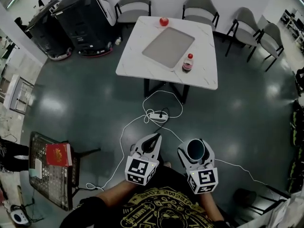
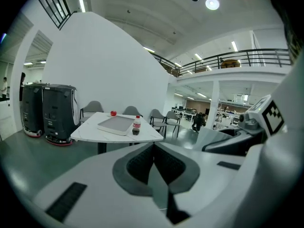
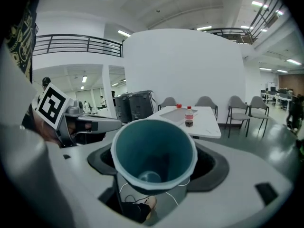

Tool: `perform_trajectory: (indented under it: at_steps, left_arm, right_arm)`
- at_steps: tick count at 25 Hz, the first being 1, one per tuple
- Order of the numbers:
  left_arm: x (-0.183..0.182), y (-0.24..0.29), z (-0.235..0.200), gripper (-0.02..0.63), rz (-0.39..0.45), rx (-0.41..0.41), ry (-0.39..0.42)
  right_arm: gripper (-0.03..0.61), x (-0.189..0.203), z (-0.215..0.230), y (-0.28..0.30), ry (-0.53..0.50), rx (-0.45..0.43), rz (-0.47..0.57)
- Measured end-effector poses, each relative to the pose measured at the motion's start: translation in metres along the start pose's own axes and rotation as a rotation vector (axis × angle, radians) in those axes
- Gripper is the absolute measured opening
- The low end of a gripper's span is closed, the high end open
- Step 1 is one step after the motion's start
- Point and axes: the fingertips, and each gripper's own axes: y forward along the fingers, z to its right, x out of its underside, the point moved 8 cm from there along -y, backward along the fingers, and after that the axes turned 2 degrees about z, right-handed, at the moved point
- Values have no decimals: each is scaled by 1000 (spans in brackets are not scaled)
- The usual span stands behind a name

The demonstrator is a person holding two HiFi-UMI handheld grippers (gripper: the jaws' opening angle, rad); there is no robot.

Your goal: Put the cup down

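Your right gripper (image 3: 154,164) grasps the teal cup (image 3: 142,148); your left gripper (image 2: 153,161), at its 9 o'clock, is clenched, jaws together.

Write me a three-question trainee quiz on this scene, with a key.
1. True or false: the left gripper is shut with nothing between its jaws.
2. What does the right gripper hold? A) a plate B) a cup C) a spoon
3. Name the flat thing lying beside the bottle on the white table.
Key: 1 true; 2 B; 3 the grey tray.
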Motion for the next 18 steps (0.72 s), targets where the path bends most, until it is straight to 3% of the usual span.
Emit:
perform_trajectory:
  at_steps: [9, 18]
  left_arm:
    - [-17, 59, -58, 9, -9, 42, -13]
    - [-56, 101, -113, 9, 11, 71, -7]
  right_arm:
    - [388, -24, 13, 70, -10, 30, -58]
    - [389, -64, 14, 138, -40, 31, -66]
